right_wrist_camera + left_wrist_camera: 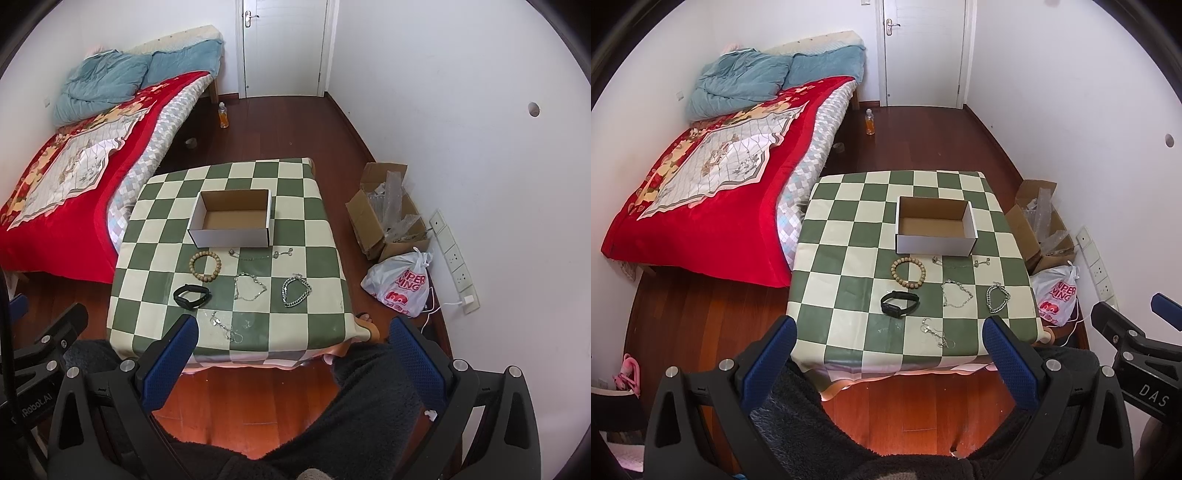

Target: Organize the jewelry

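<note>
An open white cardboard box (936, 242) (231, 236), empty inside, stands on the green-and-cream checked table (849, 236) (314, 236). In front of it lie a wooden bead bracelet (908, 270) (205, 266), a black wristband (899, 303) (192, 296), a thin silver chain with charms (960, 263) (260, 254), a fine silver chain (956, 294) (249, 287), a chunky silver link bracelet (998, 297) (296, 291) and a small silver chain (936, 334) (225, 326) near the front edge. My left gripper (890, 350) and right gripper (293, 350) are both open and empty, held above the table's near edge.
A bed with a red blanket (701, 206) (55, 177) stands left of the table. An open cardboard box with bubble wrap (1039, 225) (389, 210) and a white plastic bag (1054, 295) (400, 284) lie on the floor at the right by the wall. My dark-clad legs (369, 398) are below the grippers.
</note>
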Demonstrator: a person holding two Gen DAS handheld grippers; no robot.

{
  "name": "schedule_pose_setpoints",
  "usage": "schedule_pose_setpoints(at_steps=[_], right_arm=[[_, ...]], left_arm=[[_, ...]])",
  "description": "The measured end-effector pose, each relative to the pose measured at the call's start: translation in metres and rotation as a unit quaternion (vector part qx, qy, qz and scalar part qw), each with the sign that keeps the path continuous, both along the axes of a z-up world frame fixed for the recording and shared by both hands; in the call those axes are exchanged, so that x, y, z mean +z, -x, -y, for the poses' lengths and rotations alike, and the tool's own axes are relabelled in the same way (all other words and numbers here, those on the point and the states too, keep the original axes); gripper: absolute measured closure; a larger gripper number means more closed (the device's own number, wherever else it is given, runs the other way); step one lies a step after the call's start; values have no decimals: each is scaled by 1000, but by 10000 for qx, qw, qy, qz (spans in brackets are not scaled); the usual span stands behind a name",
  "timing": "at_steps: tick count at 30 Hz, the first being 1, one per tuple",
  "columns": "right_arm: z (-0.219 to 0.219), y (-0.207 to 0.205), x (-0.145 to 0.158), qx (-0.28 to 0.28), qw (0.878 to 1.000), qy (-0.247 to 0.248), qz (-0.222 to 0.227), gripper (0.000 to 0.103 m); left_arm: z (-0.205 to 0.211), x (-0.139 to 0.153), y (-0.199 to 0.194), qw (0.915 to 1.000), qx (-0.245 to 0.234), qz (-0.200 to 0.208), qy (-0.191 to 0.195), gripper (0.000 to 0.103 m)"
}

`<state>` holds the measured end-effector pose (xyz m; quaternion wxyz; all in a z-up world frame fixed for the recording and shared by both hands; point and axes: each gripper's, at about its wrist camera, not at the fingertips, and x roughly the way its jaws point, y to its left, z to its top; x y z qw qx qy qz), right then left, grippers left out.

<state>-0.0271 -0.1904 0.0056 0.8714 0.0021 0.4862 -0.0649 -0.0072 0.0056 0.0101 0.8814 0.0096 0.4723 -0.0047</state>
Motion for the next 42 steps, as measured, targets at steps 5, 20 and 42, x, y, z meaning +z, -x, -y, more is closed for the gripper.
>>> schedule_pose_setpoints(at_steps=[5, 20, 42], right_arm=[[0, 0, 1, 12, 10000, 5, -3, 0], [-1, 5, 10, 83, 10000, 51, 20, 0], [6, 1, 12, 18, 9999, -166, 2, 0]], left_arm=[[0, 1, -1, 10000, -4, -4, 17, 0], [-1, 5, 6, 9999, 12, 101, 51, 0], [-2, 7, -13, 9985, 219, 375, -342, 0]])
